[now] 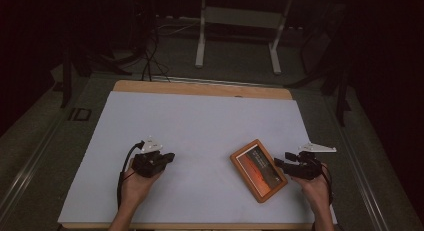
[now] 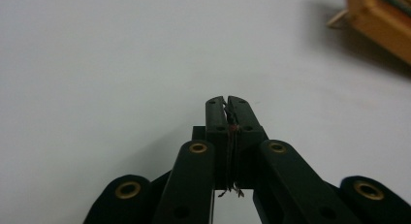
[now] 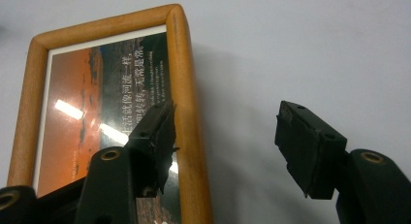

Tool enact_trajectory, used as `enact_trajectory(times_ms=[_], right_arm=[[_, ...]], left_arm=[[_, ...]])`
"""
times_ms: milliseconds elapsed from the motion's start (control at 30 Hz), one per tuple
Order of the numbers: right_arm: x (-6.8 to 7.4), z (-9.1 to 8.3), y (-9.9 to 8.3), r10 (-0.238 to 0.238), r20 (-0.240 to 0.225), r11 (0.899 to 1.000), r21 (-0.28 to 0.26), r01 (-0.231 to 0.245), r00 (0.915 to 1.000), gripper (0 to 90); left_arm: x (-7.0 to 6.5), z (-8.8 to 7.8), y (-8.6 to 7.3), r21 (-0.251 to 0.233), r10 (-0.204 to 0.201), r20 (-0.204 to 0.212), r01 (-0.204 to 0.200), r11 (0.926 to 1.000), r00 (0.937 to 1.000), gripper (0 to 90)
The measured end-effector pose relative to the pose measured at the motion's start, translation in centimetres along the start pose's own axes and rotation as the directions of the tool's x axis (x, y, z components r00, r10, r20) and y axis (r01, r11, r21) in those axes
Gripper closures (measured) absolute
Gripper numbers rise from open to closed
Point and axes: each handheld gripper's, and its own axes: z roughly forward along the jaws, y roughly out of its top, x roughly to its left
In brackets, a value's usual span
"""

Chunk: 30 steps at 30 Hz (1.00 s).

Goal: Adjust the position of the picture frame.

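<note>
On pale table sheet: left tool clenched empty, right tool released over framed picture.

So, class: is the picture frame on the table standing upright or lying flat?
Lying flat. The picture frame rests face up on the table; the right gripper view shows its glass and wooden border from above.

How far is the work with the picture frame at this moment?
The wooden picture frame already lies flat, picture side up, on the white table. In hand: the right gripper is open astride the frame's edge, not pressing. The left gripper is shut on nothing. Grasping is left.
</note>
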Motion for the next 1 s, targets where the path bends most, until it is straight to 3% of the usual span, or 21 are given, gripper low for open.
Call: enact_trajectory(times_ms=[133, 333, 533, 833, 1000], right_arm=[[0.3, 0.2, 0.2, -0.010, -0.008, 1.000, 0.003, 0.010, 0.9999, 41.0], [0.4, 0.1, 0.4, -0.022, -0.008, 1.000, -0.011, 0.021, 0.9997, 41.1], [0.1, 0.0, 0.3, -0.009, -0.002, 1.000, -0.003, 0.009, 1.0000, 45.6], [0.1, 0.0, 0.5, -0.010, 0.043, 1.000, -0.018, 0.011, 0.9990, 58.9], [-0.1, 0.0, 0.4, -0.008, 0.055, 1.000, -0.011, 0.008, 0.9984, 59.4]], left_arm=[[-1.5, 1.1, 1.0, 0.015, 0.067, 0.046, -0.068, 0.9976, 0.9967, 89.2], [-2.9, 2.5, 2.2, 0.020, 0.109, 0.081, -0.111, 0.9937, 0.9907, 89.3], [-5.0, 4.5, 4.4, 0.018, 0.188, 0.122, -0.191, 0.9813, 0.9745, 89.3], [-7.6, 6.9, 6.2, 0.006, 0.238, 0.180, -0.243, 0.9700, 0.9545, 89.3], [-9.2, 8.0, 7.0, -0.007, 0.251, 0.219, -0.256, 0.9667, 0.9427, 89.3]])
